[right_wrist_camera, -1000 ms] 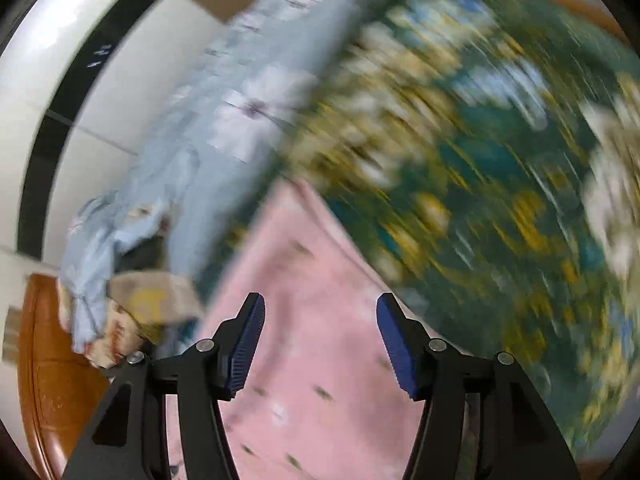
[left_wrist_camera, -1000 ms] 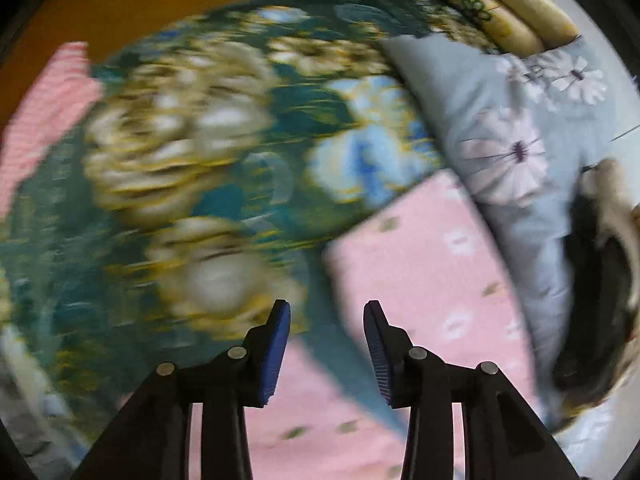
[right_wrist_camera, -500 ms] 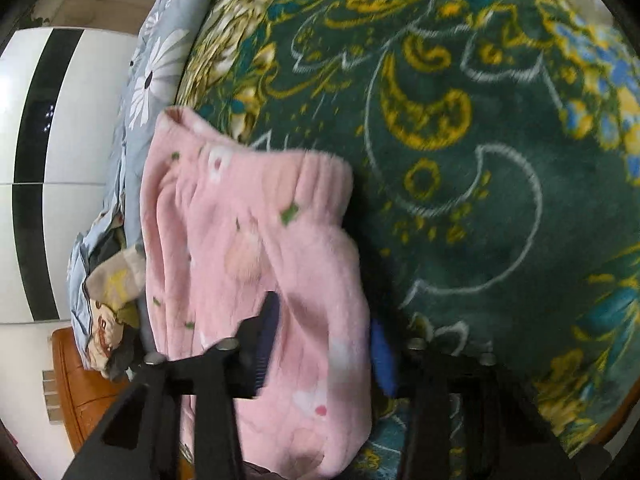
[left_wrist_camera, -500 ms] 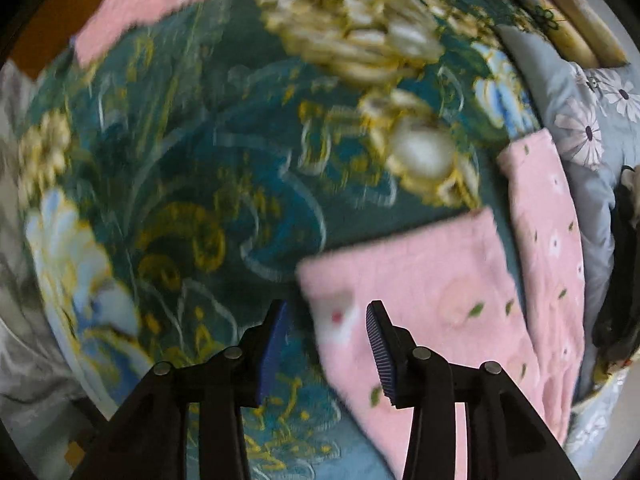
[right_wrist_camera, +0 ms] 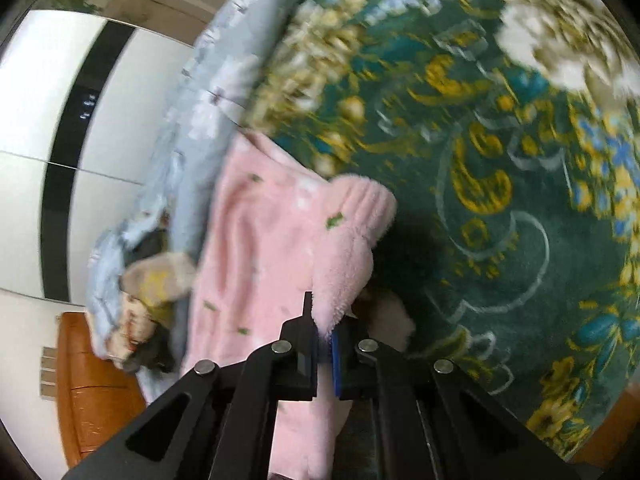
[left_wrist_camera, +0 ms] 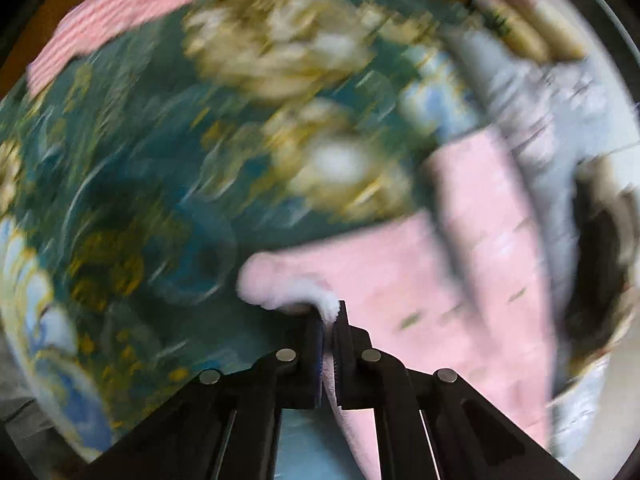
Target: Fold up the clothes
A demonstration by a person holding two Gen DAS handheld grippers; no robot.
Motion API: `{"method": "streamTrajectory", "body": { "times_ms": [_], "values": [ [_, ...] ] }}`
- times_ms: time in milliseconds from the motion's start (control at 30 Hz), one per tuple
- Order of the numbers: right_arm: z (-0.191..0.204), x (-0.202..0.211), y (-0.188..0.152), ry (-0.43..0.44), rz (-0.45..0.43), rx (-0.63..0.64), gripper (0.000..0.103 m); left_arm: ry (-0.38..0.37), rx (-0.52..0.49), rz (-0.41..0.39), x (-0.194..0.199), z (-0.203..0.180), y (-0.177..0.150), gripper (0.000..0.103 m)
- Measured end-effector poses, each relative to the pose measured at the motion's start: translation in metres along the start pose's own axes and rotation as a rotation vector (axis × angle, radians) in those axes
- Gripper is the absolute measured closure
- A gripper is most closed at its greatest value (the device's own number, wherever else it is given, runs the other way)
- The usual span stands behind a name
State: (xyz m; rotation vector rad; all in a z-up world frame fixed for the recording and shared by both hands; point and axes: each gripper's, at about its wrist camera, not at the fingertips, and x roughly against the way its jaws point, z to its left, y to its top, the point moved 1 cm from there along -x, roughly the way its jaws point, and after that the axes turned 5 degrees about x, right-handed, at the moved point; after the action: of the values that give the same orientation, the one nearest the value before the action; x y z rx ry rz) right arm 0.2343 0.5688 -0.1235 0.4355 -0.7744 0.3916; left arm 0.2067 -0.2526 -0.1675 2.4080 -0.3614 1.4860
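A pink fleece garment with small flower and leaf prints lies on a dark green floral bedspread. My left gripper is shut on a corner of the garment and its white fleecy edge bulges out between the jaws. In the right wrist view the same pink garment hangs from my right gripper, which is shut on its ribbed, folded edge and holds it lifted off the bedspread. Both views are motion-blurred.
A grey-blue flowered quilt runs along the bed's side, with a heap of other clothes beside it. A pink striped cloth lies at the far corner. Rolled pillows sit at the back. A wooden cabinet and white wardrobe stand nearby.
Both grippers have closed on the pink garment's edge, having been open around it half a second ago. The garment's edge is now lifted and the views are moving.
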Motion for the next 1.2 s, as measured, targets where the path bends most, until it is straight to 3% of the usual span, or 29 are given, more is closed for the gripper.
{"method": "streamTrajectory", "body": {
  "times_ms": [167,300,367,500,667,833,933,1100,1200],
  "values": [
    [0.055,0.033,0.029,0.090,-0.081,0.087,0.099,-0.268,-0.021,-0.092,0.058,-0.068,0.026,0.099],
    [0.088,0.063,0.029,0.174,-0.147,0.141,0.099,-0.342,-0.081,-0.136,0.104,-0.089,0.037,0.099],
    [0.095,0.076,0.023,0.196,-0.168,0.166,0.099,-0.317,-0.077,-0.149,0.114,-0.079,0.038,0.099],
    [0.078,0.079,0.011,0.124,-0.135,0.165,0.099,-0.212,0.059,-0.088,0.100,-0.033,0.034,0.099],
    [0.074,0.062,0.019,0.064,-0.090,0.121,0.099,-0.126,0.097,-0.028,0.058,-0.033,0.026,0.099],
    [0.104,0.036,0.036,0.046,-0.085,0.142,0.099,-0.091,0.127,0.000,0.028,-0.076,0.042,0.099],
    [0.118,0.022,0.054,0.043,-0.092,0.129,0.099,-0.110,0.122,0.003,0.025,-0.110,0.053,0.099],
    [0.141,-0.018,0.089,0.024,-0.047,0.096,0.099,-0.115,0.048,-0.036,0.011,-0.172,0.074,0.099],
    [0.159,-0.048,0.105,-0.013,-0.009,0.103,0.099,-0.064,-0.042,-0.078,-0.018,-0.214,0.083,0.099]
  ]
}}
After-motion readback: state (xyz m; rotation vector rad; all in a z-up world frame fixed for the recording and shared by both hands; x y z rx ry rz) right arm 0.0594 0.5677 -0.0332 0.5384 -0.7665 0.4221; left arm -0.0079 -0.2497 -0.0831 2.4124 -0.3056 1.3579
